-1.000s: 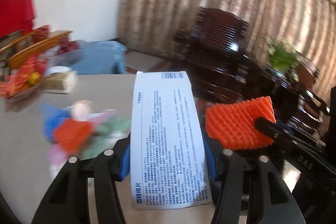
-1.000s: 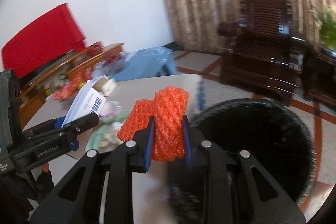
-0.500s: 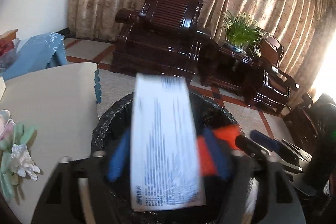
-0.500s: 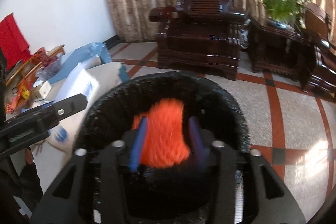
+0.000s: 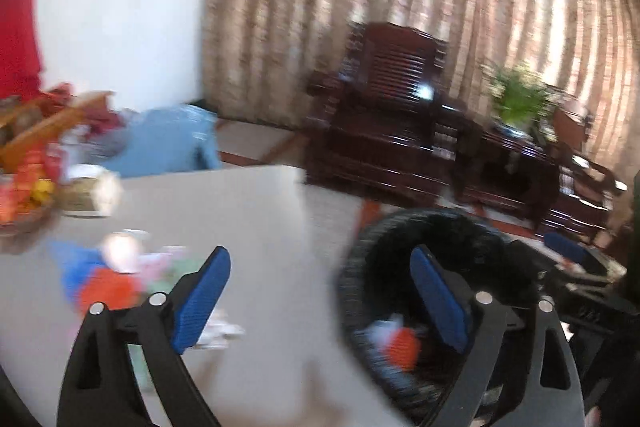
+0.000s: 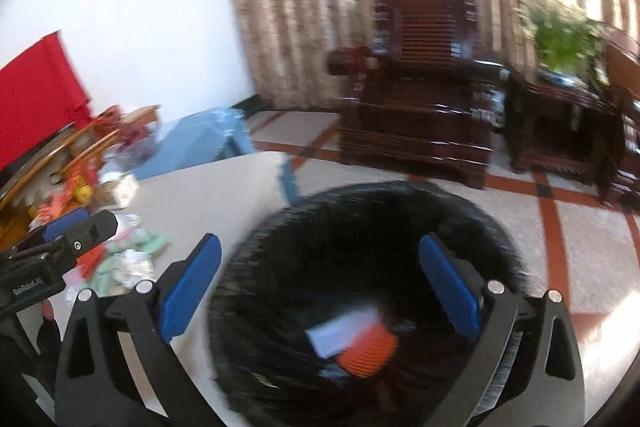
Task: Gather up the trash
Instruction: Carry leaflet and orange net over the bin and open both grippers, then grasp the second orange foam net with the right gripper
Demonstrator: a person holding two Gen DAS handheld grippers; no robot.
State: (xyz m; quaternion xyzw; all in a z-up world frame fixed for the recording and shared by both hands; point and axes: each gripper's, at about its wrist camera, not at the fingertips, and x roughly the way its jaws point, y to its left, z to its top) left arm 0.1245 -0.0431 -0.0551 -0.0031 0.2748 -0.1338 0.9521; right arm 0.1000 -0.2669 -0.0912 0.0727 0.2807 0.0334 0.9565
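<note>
Beside table edge (image 6: 224, 183), above black-lined bin (image 6: 472, 215) | writing: "GenRobot.AI" on left gripper (image 5: 320, 299) body, seen from right wrist | orange mesh foam sleeve (image 6: 366, 351) and white box (image 6: 344, 333) lying inside bin, blurred | right gripper (image 6: 320, 287) jaws just opened wide, nothing between | left jaws also just opened, spread, empty | crumpled trash pile (image 5: 116, 275) on table.

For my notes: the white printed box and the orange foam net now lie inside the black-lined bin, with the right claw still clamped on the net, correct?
Not quite: the right wrist view shows the right claw open and empty, its jaws having just been opening; white printed box and orange foam net lie loose in the black-lined bin.
</note>
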